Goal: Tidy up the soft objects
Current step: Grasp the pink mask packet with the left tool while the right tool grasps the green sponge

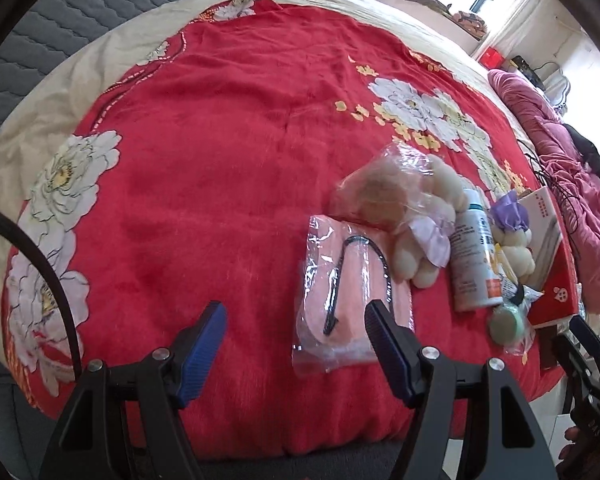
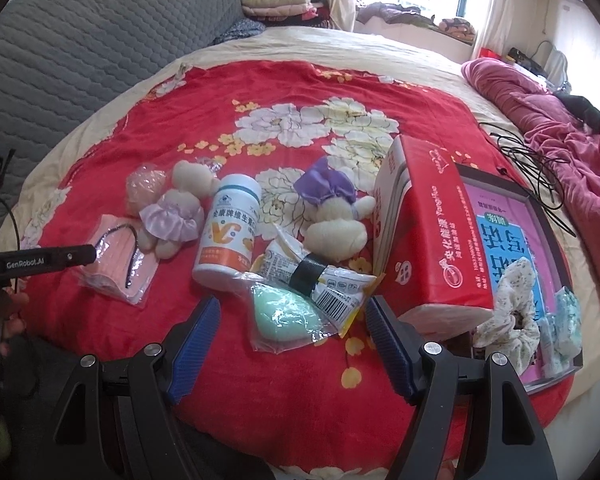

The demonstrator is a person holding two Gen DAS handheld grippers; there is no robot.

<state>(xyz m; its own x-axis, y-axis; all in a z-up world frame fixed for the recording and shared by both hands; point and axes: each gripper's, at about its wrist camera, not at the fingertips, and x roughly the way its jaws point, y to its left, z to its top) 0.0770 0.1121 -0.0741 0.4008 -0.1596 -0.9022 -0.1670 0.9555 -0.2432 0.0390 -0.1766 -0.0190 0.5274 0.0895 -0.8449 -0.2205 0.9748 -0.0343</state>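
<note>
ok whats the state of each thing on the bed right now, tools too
left tool: open, holding nothing
right tool: open, holding nothing
pink cloth: flat, in clear bag
green sponge: in clear bag, lies between the right tool's fingers, untouched
white bottle: on its side, capped
pink-skirt plush: lying down, against the bottle
purple-bow plush: lying down
red box: partly on the book
floral scrunchie: on the book

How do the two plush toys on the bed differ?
The plush with the pale pink skirt lies left of the vitamin bottle; the plush with the purple bow lies right of it. The first abuts a bagged peach puff; the second rests against the red box. Both are cream.
</note>
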